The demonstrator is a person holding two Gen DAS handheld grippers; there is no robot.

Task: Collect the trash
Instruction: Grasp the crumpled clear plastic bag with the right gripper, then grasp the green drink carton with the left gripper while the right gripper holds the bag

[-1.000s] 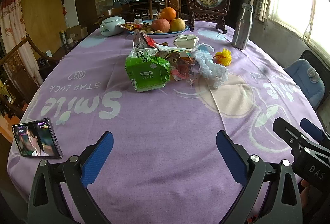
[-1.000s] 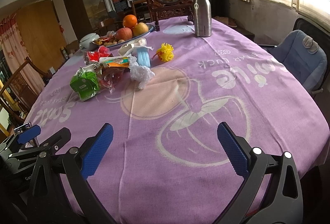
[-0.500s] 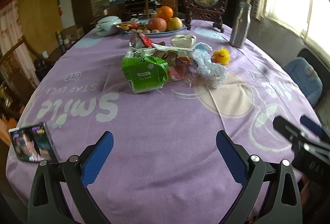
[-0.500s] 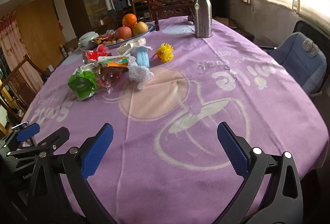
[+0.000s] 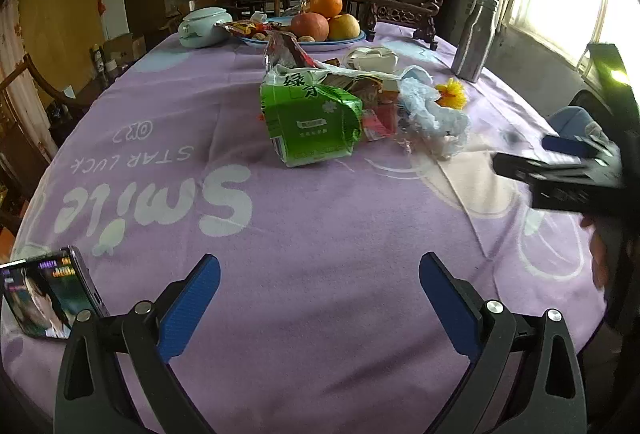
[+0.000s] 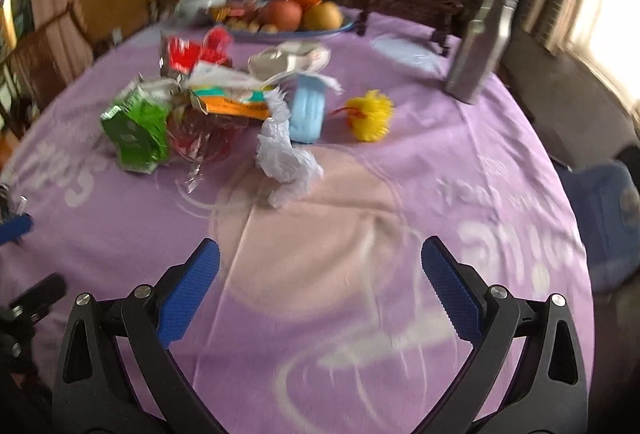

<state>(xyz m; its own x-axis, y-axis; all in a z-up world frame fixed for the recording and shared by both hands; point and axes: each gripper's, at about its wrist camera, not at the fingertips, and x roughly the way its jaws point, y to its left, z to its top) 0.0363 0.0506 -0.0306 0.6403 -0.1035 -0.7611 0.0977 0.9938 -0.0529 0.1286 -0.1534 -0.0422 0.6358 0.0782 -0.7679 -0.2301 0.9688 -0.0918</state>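
Left wrist view shows a purple tablecloth (image 5: 320, 234) in a cluttered room, trash pile (image 5: 344, 114) mid-table before a fruit plate (image 5: 304, 40), phone (image 5: 48, 298) near its edge, left gripper (image 5: 320, 298) and right gripper (image 6: 320, 286) both spread, empty.

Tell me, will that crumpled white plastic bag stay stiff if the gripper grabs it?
Probably not. The white plastic bag looks thin and crinkled, so it should squash and flop. It seems light, and may slide on the purple tablecloth if pushed.
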